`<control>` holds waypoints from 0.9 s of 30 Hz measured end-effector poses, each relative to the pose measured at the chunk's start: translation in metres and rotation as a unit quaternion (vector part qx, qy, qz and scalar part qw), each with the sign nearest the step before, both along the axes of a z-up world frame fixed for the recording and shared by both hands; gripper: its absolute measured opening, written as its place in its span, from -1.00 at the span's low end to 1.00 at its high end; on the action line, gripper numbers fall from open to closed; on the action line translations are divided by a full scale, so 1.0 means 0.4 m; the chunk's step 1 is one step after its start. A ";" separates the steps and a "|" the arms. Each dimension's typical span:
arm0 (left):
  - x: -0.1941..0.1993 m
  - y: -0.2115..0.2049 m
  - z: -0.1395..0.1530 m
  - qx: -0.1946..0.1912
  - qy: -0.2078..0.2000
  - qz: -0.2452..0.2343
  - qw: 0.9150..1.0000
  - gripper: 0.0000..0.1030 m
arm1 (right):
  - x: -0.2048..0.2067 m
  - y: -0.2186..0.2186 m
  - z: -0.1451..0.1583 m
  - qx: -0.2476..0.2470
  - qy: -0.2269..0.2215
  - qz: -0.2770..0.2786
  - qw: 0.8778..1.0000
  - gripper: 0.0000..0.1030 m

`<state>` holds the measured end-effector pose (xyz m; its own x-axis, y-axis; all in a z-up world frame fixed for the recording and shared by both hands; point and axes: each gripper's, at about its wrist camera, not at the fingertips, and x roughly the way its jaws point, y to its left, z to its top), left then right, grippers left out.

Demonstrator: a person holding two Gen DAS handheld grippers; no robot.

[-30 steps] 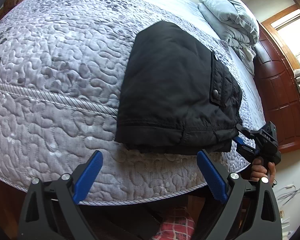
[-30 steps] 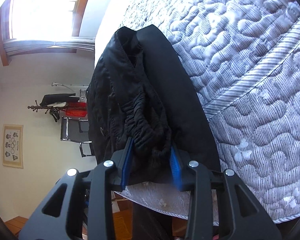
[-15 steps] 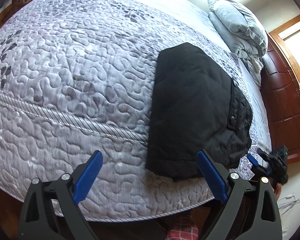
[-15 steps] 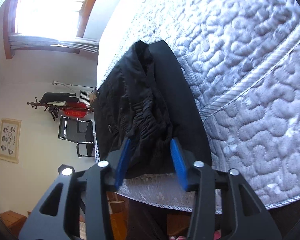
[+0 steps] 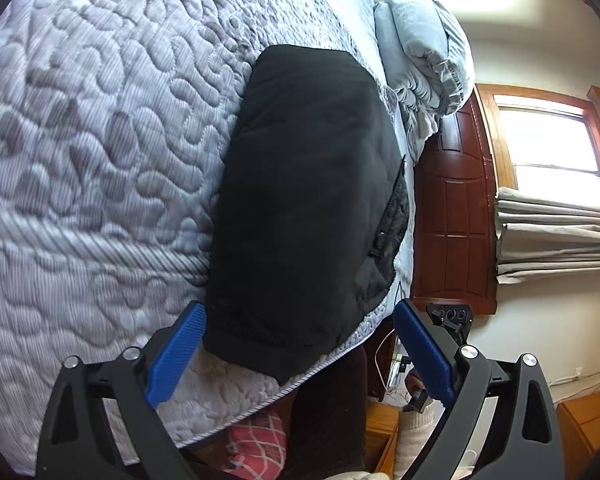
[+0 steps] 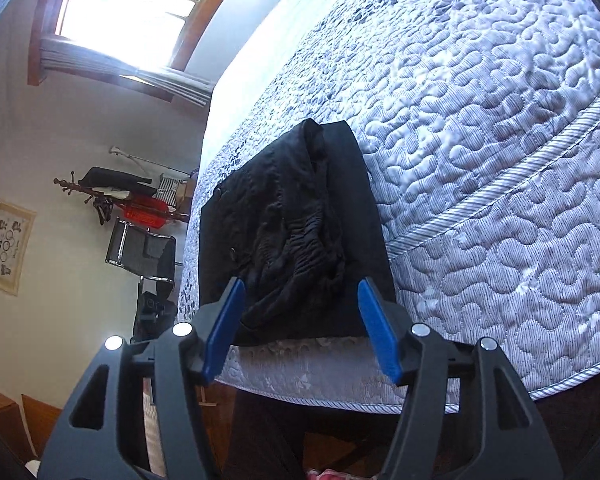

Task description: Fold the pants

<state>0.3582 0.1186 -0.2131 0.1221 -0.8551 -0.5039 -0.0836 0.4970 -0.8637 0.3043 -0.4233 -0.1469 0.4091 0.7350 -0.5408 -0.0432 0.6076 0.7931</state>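
Note:
The black pants [image 5: 304,200] lie folded into a compact stack on the grey quilted mattress [image 5: 99,140], near its front edge. My left gripper [image 5: 295,354] is open and empty, just short of the stack's near end. In the right wrist view the pants [image 6: 295,236] show their gathered waistband on top. My right gripper [image 6: 300,330] is open and empty, pulled back from the waistband end. It also shows in the left wrist view [image 5: 450,320] beyond the mattress corner.
A folded light blue duvet [image 5: 424,52] lies at the head of the bed. A dark wooden door [image 5: 452,216] and a window with blinds are to the right. A black chair [image 6: 143,252] and a coat rack [image 6: 111,192] stand by the wall.
My right gripper opened and let go of the waistband, then drew back. My left gripper turned and moved closer to the stack's end. The pants stayed on the mattress.

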 end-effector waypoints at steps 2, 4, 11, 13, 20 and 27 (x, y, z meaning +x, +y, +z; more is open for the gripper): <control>0.017 -0.001 -0.009 -0.007 0.001 -0.005 1.000 0.85 | 0.000 0.000 -0.008 0.002 0.003 0.000 1.000 0.16; 0.035 -0.002 -0.021 -0.012 0.008 -0.008 1.000 0.85 | 0.006 0.002 -0.019 0.001 0.010 -0.002 1.000 0.16; 0.093 -0.024 -0.060 -0.057 0.011 -0.041 0.997 0.85 | 0.020 0.013 -0.045 -0.003 0.023 0.000 1.000 0.16; 0.106 -0.035 -0.070 -0.061 0.014 -0.053 0.997 0.85 | 0.024 0.013 -0.048 -0.005 0.024 -0.001 1.000 0.17; 0.134 -0.066 -0.091 -0.057 0.017 -0.076 0.995 0.86 | 0.037 0.007 -0.062 -0.009 0.033 -0.003 0.999 0.18; 0.158 -0.106 -0.092 -0.059 0.027 -0.102 0.993 0.87 | 0.055 0.018 -0.089 -0.006 0.043 0.001 0.999 0.20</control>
